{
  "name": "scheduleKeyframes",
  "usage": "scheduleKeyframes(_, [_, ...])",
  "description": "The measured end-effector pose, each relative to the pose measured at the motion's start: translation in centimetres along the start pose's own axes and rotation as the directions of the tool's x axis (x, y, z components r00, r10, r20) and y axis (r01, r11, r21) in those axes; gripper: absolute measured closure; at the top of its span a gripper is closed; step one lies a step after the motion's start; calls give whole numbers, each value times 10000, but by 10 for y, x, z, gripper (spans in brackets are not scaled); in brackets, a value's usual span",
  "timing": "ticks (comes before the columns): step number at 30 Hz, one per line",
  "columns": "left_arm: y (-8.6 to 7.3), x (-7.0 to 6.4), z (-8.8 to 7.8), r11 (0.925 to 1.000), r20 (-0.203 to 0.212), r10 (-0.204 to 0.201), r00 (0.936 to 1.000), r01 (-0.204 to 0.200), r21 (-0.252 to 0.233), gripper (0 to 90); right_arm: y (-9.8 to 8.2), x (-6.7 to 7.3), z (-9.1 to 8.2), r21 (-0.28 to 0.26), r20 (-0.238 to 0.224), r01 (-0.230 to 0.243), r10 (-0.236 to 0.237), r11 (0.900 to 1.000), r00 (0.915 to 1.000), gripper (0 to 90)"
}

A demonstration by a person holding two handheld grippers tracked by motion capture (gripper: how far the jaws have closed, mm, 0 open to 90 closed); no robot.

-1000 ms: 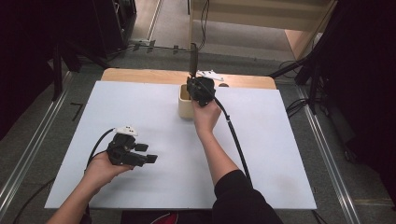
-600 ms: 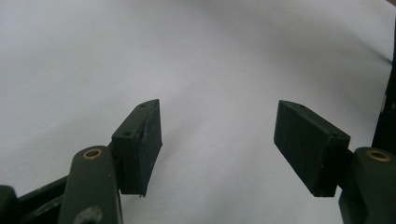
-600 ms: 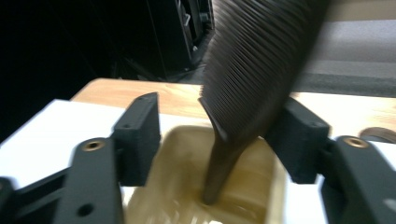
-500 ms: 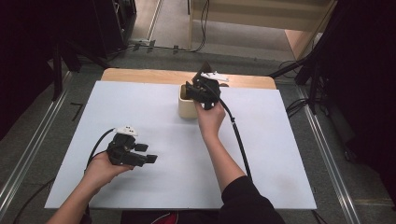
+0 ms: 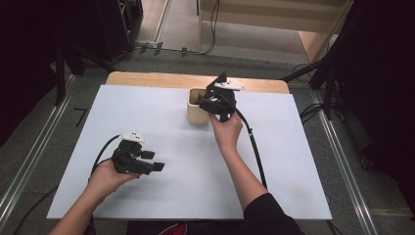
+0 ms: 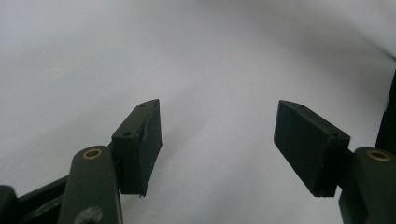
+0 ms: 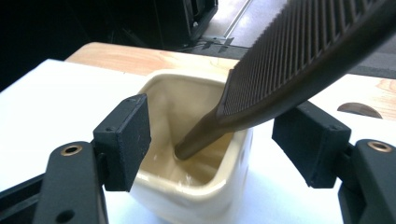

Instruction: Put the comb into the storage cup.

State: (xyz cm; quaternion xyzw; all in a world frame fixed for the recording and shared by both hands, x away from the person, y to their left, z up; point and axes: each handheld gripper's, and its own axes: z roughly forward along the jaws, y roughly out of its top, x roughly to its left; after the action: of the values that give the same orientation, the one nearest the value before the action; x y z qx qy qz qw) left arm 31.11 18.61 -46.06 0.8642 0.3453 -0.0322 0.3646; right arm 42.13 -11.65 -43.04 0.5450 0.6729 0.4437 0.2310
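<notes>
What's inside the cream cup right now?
A dark comb stands handle-down in the cream cup, leaning against its rim with the teeth sticking out. The near wall hides the cup's bottom, so anything else down there can't be seen.

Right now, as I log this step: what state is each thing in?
Comb: handle end down in the cup, leaning, released.
Cup: upright on the white sheet.
Right gripper: jaws just opened, straddling the comb, pads off it.
Left gripper: open, empty.
</notes>
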Motion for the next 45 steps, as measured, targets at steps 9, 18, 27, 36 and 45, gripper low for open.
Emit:
scheduleKeyframes(9, [0,0,0,10000,-34,-15,10000,15,-6,336,-11,-2,-14,-10,-158,66,-66,10000,9999,274])
scheduleKeyframes(18, [0,0,-1,10000,-57,-5,10000,5,-35,336,-19,-3,-30,-5,-458,186,-186,9998,9988,282])
scheduleKeyframes(27, [0,1,-2,10000,-69,-43,10000,42,-70,336,-27,-9,-46,36,-657,234,-231,9997,9976,284])
scheduleKeyframes(36, [-1,1,-2,9999,-122,-70,9999,69,-83,336,-37,-16,-62,195,-975,248,-228,9995,9950,293])
scheduleKeyframes(45, [-1,2,-3,9999,-147,-65,9999,63,-97,336,-50,-23,-73,32,-1029,527,-521,9986,9933,253])
